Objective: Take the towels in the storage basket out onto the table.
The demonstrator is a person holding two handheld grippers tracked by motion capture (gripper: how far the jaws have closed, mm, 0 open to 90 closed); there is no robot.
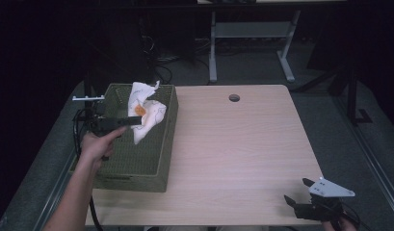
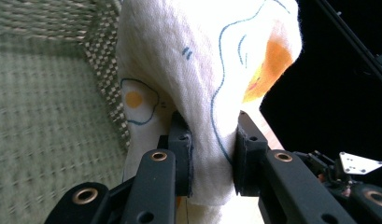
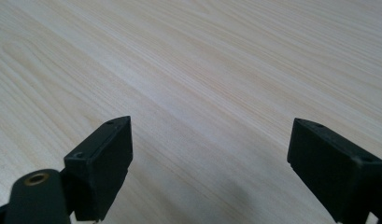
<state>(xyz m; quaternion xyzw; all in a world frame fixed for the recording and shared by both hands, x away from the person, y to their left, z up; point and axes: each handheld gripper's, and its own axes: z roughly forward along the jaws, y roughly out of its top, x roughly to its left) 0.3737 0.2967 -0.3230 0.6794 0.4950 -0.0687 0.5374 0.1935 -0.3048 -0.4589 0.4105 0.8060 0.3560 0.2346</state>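
The white cloth [image 1: 143,112], printed with fried eggs, is clamped between the pads of the left gripper [image 1: 135,120] and is held raised above the floor of the green woven basket [image 1: 166,159], its lower end hanging inside the walls. Removal from the basket is judged begun but not finished; the cloth is not yet laid on the table [image 1: 242,144]. No other item is seen in the basket. The right gripper [image 1: 297,190] is held spread wide and empty at the table's near right corner.

Basket walls [image 1: 168,139] around the cloth [image 1: 145,113]; bare tabletop [image 1: 242,144] rightward.
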